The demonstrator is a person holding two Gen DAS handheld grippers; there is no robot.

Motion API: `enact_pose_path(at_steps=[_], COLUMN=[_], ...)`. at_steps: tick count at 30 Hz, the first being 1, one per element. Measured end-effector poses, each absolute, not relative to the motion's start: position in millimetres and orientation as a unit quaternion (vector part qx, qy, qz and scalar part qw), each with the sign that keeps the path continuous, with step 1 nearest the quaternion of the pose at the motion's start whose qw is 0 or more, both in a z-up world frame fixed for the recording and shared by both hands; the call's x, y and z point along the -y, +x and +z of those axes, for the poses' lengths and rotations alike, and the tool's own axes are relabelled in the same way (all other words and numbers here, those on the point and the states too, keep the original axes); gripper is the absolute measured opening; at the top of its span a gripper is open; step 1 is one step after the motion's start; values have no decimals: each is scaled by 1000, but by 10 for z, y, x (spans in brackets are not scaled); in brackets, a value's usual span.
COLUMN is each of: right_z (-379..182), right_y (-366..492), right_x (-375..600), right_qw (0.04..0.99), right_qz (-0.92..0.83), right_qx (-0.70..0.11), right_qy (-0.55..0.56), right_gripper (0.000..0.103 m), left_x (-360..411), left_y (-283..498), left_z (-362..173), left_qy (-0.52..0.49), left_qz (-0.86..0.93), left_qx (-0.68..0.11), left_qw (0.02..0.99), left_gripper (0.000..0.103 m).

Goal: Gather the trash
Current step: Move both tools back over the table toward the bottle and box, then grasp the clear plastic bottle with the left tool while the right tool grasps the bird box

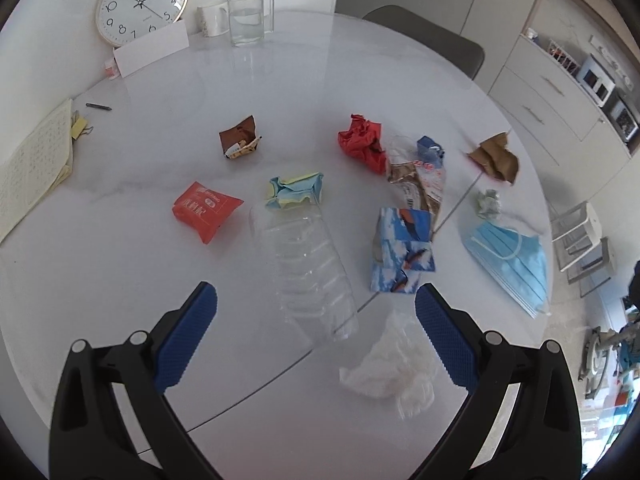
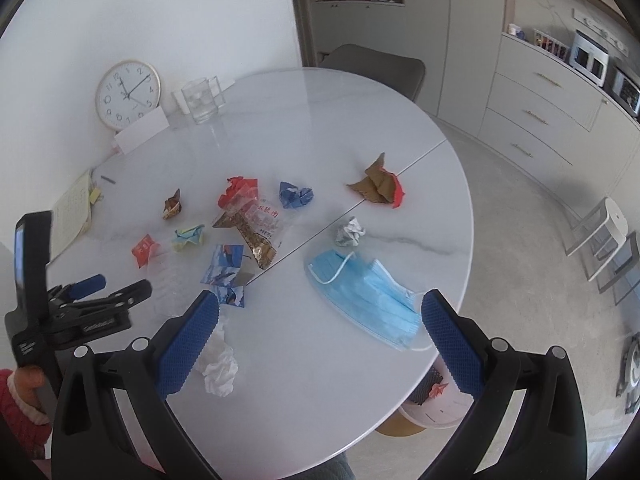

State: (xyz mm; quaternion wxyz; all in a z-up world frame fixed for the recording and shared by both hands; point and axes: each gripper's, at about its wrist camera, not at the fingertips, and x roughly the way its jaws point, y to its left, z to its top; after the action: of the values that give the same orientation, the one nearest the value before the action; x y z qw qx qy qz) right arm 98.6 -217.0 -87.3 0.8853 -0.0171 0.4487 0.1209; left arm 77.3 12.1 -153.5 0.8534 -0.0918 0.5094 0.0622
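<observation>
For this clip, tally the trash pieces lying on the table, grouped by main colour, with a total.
Red or orange: 2, crumpled red paper and orange packet
Blue: 3, face mask, blue wrapper, picture wrapper
Brown: 2, brown wrapper, brown paper
White or grey: 2, tissue, grey paper ball
Yellow-blue: 1, folded paper
Clear: 2, plastic bottle, snack bag
Total: 12

Black tongs (image 1: 316, 308), blue ribbed pads (image 1: 188, 336)

Both views are bright with soft, even daylight; shadows under the litter are faint. The glossy white counter (image 1: 120, 280) carries a pale sheen ahead of the left tongs (image 1: 316, 312), mirroring the glass (image 1: 246, 20) beyond. Fisheye bending curves the walls and cabinets, and black corners ring each frame. Edges beyond the right tongs (image 2: 320, 320) smear slightly.
</observation>
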Motion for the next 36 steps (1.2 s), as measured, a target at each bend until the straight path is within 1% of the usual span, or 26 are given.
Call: enact_pose_path(at_steps=[5, 8, 10, 14, 15, 16, 18, 24, 30, 36], right_z=[-997, -1073, -1133, -1208, -1220, -1228, -1244, -1354, -1614, -1871], right_y=[1168, 1236, 1289, 1388, 1411, 1429, 1460, 1525, 1570, 1664], right_x=[2077, 2029, 1986, 1895, 1868, 1849, 1802, 1678, 1421, 1078], right_qw=[876, 871, 865, 858, 856, 855, 853, 845, 824, 816], right_qz=[136, 146, 153, 165, 167, 169, 172, 176, 187, 172], right_qx=[-462, -468, -476, -485, -487, -488, -490, -503, -535, -552], right_qy=[-28, -31, -35, -43, -45, -47, -49, -46, -13, 5], right_gripper=[101, 101, 101, 101, 101, 101, 101, 101, 101, 101], left_x=[-58, -83, -102, -151, -158, -165, -175, -182, -273, -442], left_y=[1025, 1090, 1134, 1215, 1234, 1255, 1288, 1277, 1037, 741], left_z=[-1807, -1943, -2016, -2122, -2149, -2180, -2241, -2232, -1977, -1728], left_qy=[-70, -73, -73, -80, -81, -83, -87, -81, -85, -68], left_qz=[90, 102, 106, 117, 117, 116, 114, 107, 98, 117], left_qx=[-532, -543, -550, -562, -566, -571, -581, -573, -554, -539], left_qw=[839, 831, 825, 815, 812, 808, 801, 808, 822, 831], left_gripper=[95, 91, 86, 83, 79, 72, 67, 65, 65, 65])
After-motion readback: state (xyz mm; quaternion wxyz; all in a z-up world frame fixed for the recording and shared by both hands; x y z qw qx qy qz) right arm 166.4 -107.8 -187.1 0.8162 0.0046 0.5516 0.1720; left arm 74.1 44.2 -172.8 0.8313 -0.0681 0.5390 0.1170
